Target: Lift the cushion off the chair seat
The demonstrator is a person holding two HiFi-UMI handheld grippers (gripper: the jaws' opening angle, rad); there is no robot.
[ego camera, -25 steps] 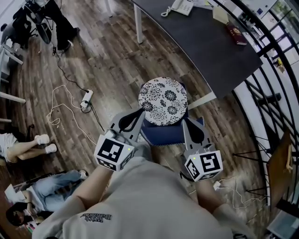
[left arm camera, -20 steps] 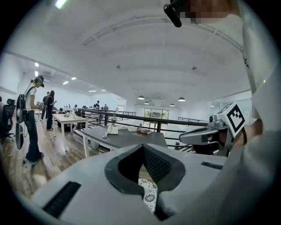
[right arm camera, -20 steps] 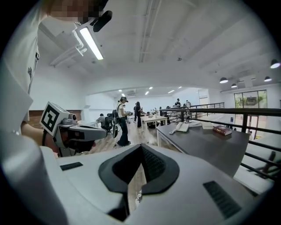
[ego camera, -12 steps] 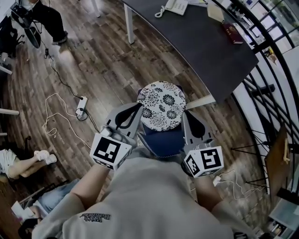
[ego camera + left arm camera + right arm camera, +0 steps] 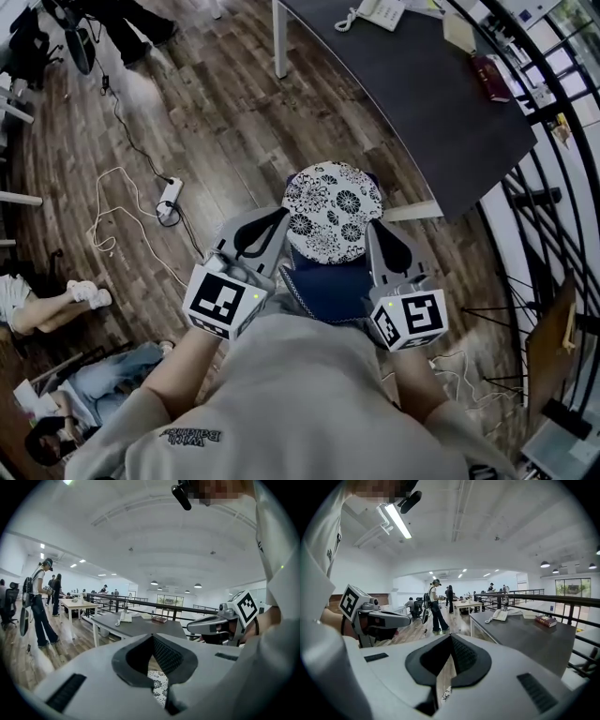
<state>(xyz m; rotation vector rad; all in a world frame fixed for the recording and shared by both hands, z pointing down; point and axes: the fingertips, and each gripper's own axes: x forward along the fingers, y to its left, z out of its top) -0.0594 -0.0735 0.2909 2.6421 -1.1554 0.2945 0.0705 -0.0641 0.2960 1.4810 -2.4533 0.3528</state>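
Observation:
A round cushion with a black-and-white flower print lies on a blue chair just ahead of me. In the head view my left gripper is shut and empty, with its tip at the cushion's left edge. On the other side my right gripper is also shut and empty, its tip by the cushion's right edge. Whether either tip touches the cushion I cannot tell. In the left gripper view a strip of the cushion shows below the closed left gripper. The right gripper looks out over the floor.
A dark table stands beyond the chair, carrying a telephone and a book. A power strip and cables lie on the wood floor at left. Black railing runs along the right. A seated person's legs show at left.
Both grippers have moved forward along the cushion's sides, from its near edge to flanking it. Their jaws stayed shut. The cushion remains on the chair.

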